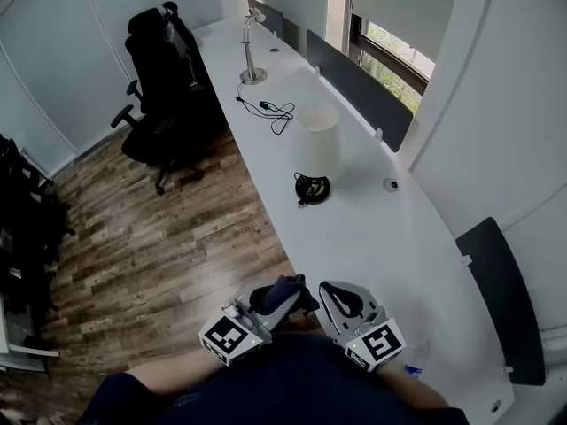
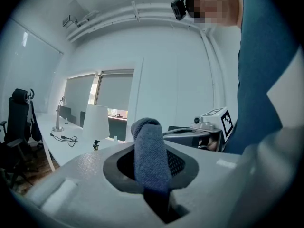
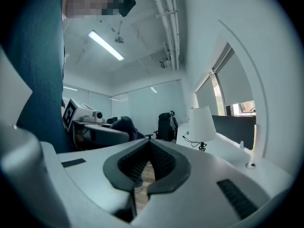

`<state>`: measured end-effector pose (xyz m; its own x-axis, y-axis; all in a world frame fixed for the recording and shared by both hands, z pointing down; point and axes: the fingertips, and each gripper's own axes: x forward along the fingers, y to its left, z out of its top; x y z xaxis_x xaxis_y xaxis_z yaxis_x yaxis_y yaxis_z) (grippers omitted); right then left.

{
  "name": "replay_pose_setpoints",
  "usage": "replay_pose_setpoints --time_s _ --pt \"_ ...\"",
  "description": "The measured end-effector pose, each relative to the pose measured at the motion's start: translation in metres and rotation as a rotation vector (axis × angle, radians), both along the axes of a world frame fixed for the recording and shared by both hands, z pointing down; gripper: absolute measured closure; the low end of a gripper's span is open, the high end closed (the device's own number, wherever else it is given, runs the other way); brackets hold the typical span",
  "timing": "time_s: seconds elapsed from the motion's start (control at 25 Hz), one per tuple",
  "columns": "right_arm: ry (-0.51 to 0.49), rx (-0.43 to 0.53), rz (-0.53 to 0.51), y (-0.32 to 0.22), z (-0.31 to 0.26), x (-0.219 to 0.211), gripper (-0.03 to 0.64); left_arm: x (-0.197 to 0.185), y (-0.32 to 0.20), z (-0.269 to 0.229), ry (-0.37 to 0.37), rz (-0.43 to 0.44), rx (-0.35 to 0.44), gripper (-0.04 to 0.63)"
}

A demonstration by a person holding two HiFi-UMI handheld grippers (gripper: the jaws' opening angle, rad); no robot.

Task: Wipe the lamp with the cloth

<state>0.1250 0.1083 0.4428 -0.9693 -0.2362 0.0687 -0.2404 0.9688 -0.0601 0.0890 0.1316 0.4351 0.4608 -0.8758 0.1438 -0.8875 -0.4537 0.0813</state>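
Observation:
A table lamp with a white shade (image 1: 316, 140) and a black base stands in the middle of the long white desk (image 1: 372, 237). It also shows small in the left gripper view as the lamp (image 2: 96, 122) and in the right gripper view as the lamp (image 3: 201, 124). My left gripper (image 1: 282, 301) is held close to my body at the desk's near end, shut on a folded dark blue cloth (image 2: 149, 156). My right gripper (image 1: 340, 300) sits beside it, shut with nothing between its jaws. Both are far from the lamp.
A silver desk lamp (image 1: 252, 47) and a black cable (image 1: 268, 111) lie at the desk's far end. Dark partition panels (image 1: 359, 87) line the window side. A black office chair (image 1: 164, 78) stands on the wooden floor to the left.

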Motion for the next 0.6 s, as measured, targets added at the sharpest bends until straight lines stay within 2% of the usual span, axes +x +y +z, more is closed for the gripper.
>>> replay_pose_setpoints --time_s 0.16,0.32,0.6 --pt "-0.003 -0.007 0.010 -0.004 0.001 -0.002 0.607 -0.005 -0.003 0.001 -0.015 0.006 0.009 0.528" --pt "0.001 -0.002 0.040 -0.017 0.000 -0.009 0.607 -0.020 -0.014 0.001 0.013 0.004 0.012 0.528" --pt "0.027 -0.022 0.141 -0.061 0.004 -0.048 0.607 -0.068 -0.060 0.003 0.044 0.064 0.006 0.528"
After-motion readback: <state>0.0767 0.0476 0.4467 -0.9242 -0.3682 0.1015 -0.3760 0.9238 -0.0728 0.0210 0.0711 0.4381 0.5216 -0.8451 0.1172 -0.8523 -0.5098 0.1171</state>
